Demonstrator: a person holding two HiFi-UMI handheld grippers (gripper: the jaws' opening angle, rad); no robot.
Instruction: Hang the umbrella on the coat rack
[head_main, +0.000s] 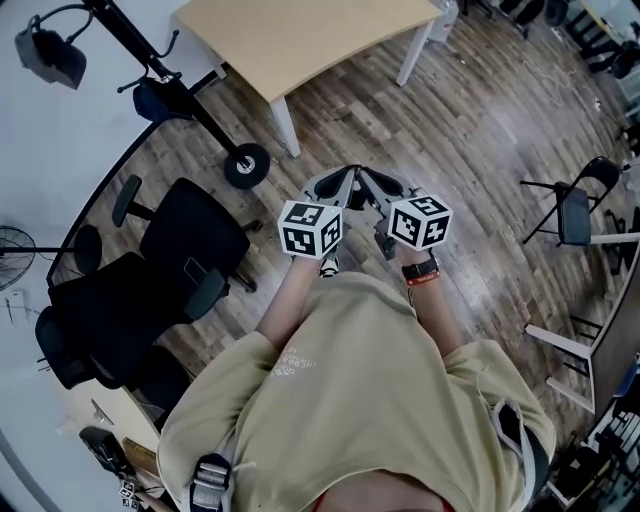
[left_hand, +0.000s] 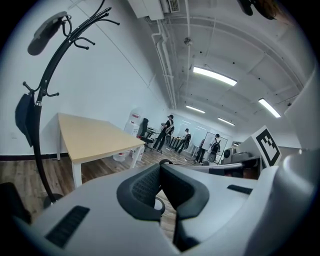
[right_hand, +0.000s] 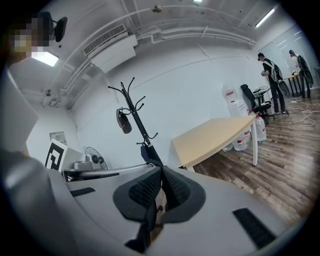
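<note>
The left hand-held gripper (left_hand: 160, 172) has its two dark, ribbed pads pressed together at the tips with nothing between them, and the right hand-held gripper (right_hand: 161, 175) is closed and empty in the same way. Both are held side by side, almost touching, just in front of the person's chest, each with its black-and-white marker cube on the near end. What looks like the umbrella (right_hand: 122, 121) is well away from both: a short, dark, folded bundle with a rounded end, dangling from an upper hook of the coat rack (right_hand: 135, 107) at the far left. The rack is a thin black metal pole with curved prongs branching out at the top and smaller hooks lower down. From one of these lower hooks a dark blue pouch-like item (right_hand: 146, 151) hangs against the pole. Right of the rack stands a pale wooden surface (head_main: 300, 35) with a smooth curved edge and white legs, its top bare. The floor (head_main: 480, 130) is grey-brown wood plank with a dull sheen, and a broad stretch of it lies open between the person, the surface and the rack. A black padded office chair (head_main: 190, 240) crowds the near left, just beside the person's elbow, and a black folding chair (head_main: 575, 210) stands apart at the right.
</note>
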